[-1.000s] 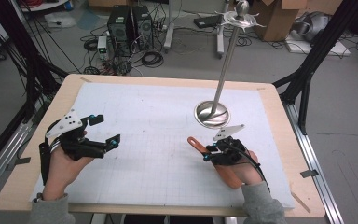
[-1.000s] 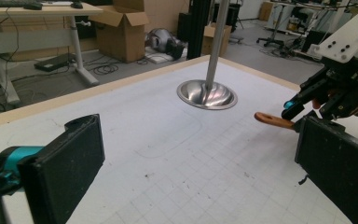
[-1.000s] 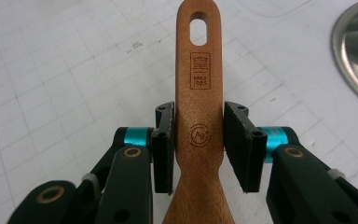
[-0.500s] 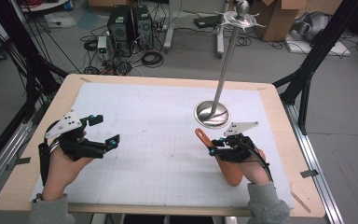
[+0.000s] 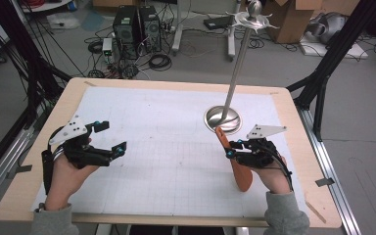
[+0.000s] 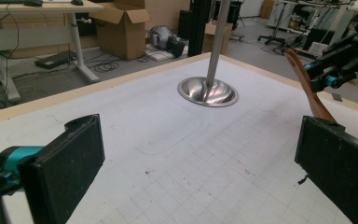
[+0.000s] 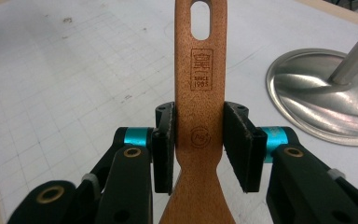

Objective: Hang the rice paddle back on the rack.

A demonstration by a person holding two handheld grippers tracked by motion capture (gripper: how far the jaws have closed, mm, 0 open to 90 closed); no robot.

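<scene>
A brown wooden spatula (image 5: 241, 176) with a slotted handle end (image 7: 199, 93) is clamped at its neck by my right gripper (image 5: 231, 149), shut on it, the pads (image 7: 165, 144) pressing both edges. Its handle tip points up and away toward the round steel base (image 5: 223, 119) of a tall pole stand (image 5: 237, 63), whose top carries hooks (image 5: 252, 17). The blade hangs over my hand, off the mat. My left gripper (image 5: 112, 137) rests at the table's left, jaws wide apart with nothing between them (image 6: 205, 172). From there the spatula (image 6: 307, 84) and stand base (image 6: 207, 91) lie ahead.
A white gridded mat (image 5: 166, 147) covers the wooden table (image 5: 176, 83). Black frame posts (image 5: 323, 78) stand at the table's sides. Beyond the far edge, the floor holds computer towers (image 5: 137, 24), cables and cardboard boxes (image 5: 289, 19).
My right hand has lifted the spatula and carried it right and farther away, toward the stand's base. The left gripper has stayed put.
</scene>
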